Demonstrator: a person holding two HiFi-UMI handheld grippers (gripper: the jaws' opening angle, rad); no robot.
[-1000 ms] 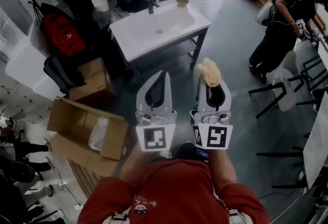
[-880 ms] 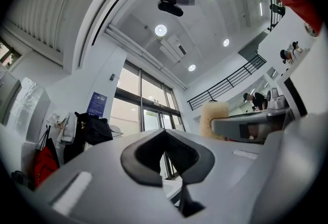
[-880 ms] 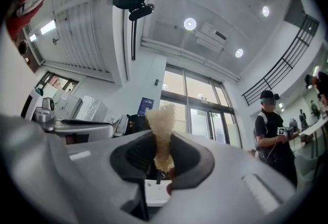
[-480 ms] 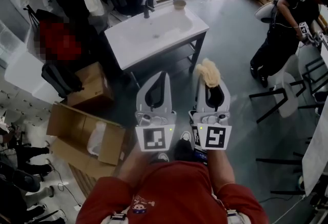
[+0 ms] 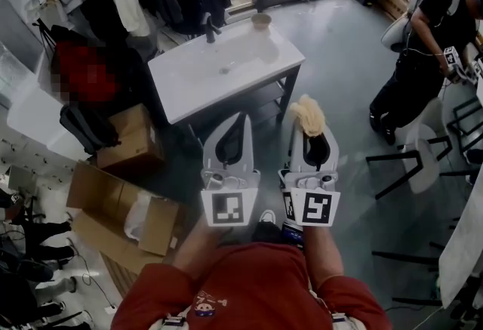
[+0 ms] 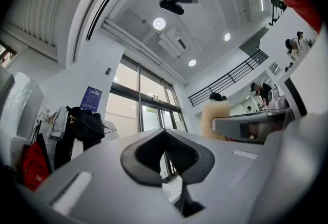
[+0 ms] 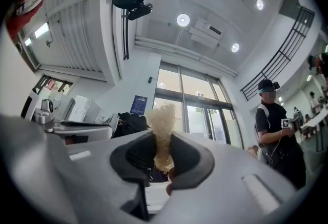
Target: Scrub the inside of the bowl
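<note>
Worktop drifting down-left in view; left gripper closed, empty; right gripper clamping scrubber by its end, possibly slipping loose inside bowl.

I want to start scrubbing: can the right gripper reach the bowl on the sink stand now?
Probably not: the right gripper, shut on the scrubber, is far from the bowl, with floor between; nothing blocks it.

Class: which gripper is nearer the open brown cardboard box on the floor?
Left. The left gripper is just right of the open brown cardboard box; the right gripper, clamping a beige fluffy scrubber, sits farther right.
</note>
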